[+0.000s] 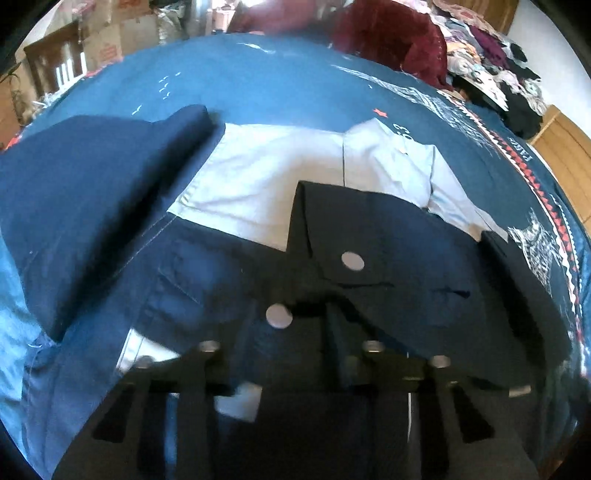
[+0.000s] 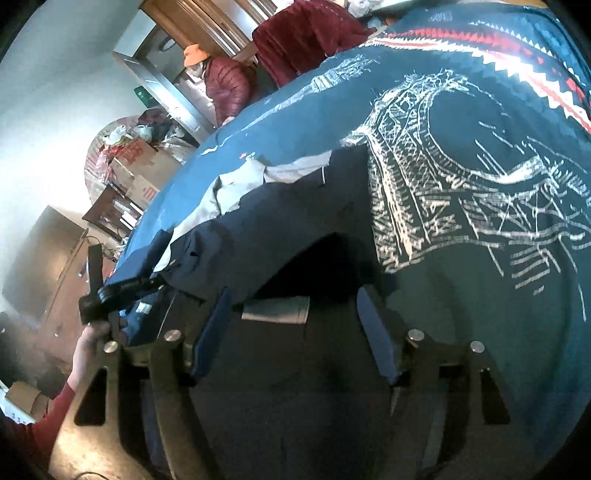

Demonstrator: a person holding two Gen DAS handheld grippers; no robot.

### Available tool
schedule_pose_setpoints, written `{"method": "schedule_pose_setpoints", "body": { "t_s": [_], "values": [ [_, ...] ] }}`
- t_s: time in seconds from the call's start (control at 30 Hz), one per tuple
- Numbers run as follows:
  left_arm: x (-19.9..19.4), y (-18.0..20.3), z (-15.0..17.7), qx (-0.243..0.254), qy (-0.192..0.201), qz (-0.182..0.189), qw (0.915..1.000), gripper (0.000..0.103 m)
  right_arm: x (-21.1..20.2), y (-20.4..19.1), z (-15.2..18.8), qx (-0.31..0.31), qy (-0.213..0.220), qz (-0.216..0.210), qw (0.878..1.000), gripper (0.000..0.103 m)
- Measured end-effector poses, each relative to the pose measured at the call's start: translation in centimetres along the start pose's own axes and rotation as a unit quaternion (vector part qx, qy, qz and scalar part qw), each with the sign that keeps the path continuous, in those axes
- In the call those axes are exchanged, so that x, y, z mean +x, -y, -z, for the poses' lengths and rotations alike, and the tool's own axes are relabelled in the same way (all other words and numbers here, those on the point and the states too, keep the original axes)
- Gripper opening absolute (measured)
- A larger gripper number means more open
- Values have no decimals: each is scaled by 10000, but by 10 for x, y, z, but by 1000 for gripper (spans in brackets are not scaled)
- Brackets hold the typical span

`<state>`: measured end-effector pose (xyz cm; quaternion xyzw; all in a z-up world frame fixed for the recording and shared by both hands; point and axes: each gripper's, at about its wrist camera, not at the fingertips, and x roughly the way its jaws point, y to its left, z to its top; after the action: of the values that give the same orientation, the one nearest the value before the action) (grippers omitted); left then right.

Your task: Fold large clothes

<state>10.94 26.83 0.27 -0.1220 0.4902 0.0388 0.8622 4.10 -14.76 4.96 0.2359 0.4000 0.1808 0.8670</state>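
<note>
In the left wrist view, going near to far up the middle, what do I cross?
Left tongs → dark navy garment flap with snap button → pale grey lining → blue printed bedspread → dark red clothing at the far edge.

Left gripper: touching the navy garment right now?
Touching. Left wrist view: the left gripper has the navy garment pinched between its fingers, cloth draping over them.
</note>
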Motion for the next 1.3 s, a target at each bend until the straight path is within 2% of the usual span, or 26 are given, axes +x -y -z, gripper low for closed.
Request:
{"method": "schedule_pose_setpoints", "body": {
  "t_s": [0.1,0.17,0.27,0.43,0.53,0.6,0.73,0.77,0.8,0.83,0.87,0.93,1.0,1.03,1.1,1.13,1.2,1.23,1.3],
  "values": [
    [-3,-5,-2,-158,-71,119,9998,34,2,0,5,22,-33,-25,10000,70],
    [-7,-10,1,-253,-124,358,9990,43,5,0,9,54,-82,-43,9999,70],
    [-13,-17,8,-396,-137,640,9971,50,8,1,13,80,-131,-74,9999,70],
    [-24,-19,17,-573,-176,1085,9923,50,11,1,17,97,-185,-94,9997,71],
    [-19,-11,12,-542,-188,1030,9930,50,13,-1,19,86,-221,-131,9996,71],
    [-16,-10,7,-651,-180,1121,9914,50,12,-3,19,56,-208,-143,9997,71],
    [3,-4,-3,-719,-281,893,9930,46,12,-4,20,11,-243,-132,9996,71],
    [10,-3,-5,-740,-321,788,9936,39,13,-4,21,19,-263,-122,9996,71],
    [12,0,-8,-735,-203,699,9946,21,13,-4,21,31,-268,-124,9996,71],
    [10,3,-11,-703,-125,687,9951,10,12,-5,21,25,-258,-133,9996,71],
    [5,4,-13,-679,-39,725,9950,3,9,-6,20,-5,-231,-144,9996,71],
    [-19,8,-20,-530,405,758,9949,3,6,-7,18,-36,-209,-170,9996,71],
    [-44,0,-25,-520,848,638,9930,3,4,-6,16,-57,-222,-195,9995,71],
    [-55,-14,-27,-626,1081,498,9909,3,2,-6,14,-73,-220,-205,9995,71],
    [-58,-44,-27,-933,1231,236,9877,3,-1,-6,10,-86,-157,-232,9996,71],
    [-49,-58,-26,-1085,1108,204,9877,3,-1,-5,9,-74,-135,-241,9996,71],
    [-11,-78,-20,-1182,484,72,9918,5,2,-1,0,-80,-93,-126,9998,71],
    [-2,-80,-17,-1146,368,3,9927,6,5,2,-6,-64,-57,-10,10000,71],
    [0,-76,-11,-1021,403,-17,9940,8,17,9,-21,23,-108,156,9998,71]
  ]
}}
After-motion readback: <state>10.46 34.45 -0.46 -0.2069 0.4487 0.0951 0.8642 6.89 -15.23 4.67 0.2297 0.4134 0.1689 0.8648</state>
